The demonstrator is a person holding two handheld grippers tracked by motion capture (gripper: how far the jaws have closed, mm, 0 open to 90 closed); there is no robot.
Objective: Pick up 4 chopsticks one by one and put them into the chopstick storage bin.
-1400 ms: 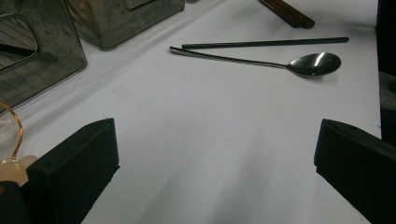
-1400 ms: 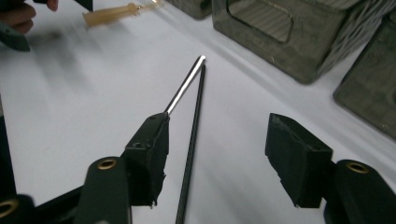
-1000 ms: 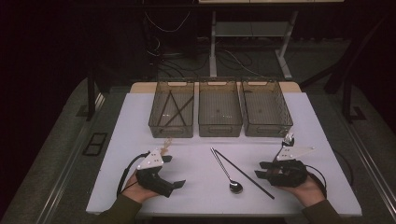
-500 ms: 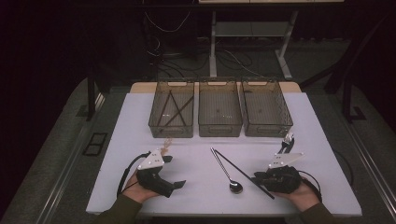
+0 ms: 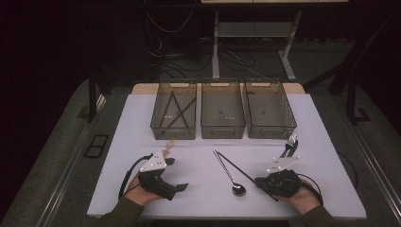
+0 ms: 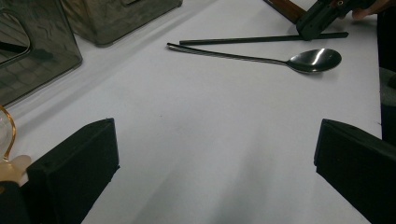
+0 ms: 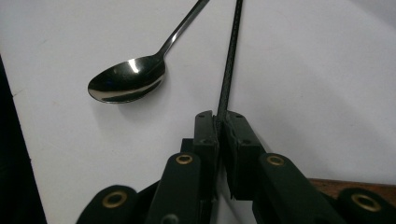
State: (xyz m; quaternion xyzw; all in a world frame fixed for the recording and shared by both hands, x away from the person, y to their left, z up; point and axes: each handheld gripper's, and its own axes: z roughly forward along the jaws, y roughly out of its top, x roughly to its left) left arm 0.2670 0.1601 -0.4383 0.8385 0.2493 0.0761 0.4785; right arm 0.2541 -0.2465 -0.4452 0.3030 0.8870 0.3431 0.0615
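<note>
Your right gripper (image 7: 220, 122) sits at the near right of the white worktop (image 5: 331, 142), its fingers (image 7: 205, 135) having just been closing and now clamped on the near end of a thin black chopstick (image 7: 229, 60). The chopstick lies flat on the worktop, running away from the fingers toward the middle. Just beside it lies a metal spoon (image 7: 126, 81), bowl up, its handle angling alongside the chopstick. Your left gripper (image 5: 177, 188) rests at the near left, fingers (image 6: 74, 163) spread wide with nothing but bare worktop between them. Three clear bins (image 5: 223, 111) stand side by side at the far edge; the left one holds dark sticks. A fork (image 5: 290, 143) lies beyond your right hand.
</note>
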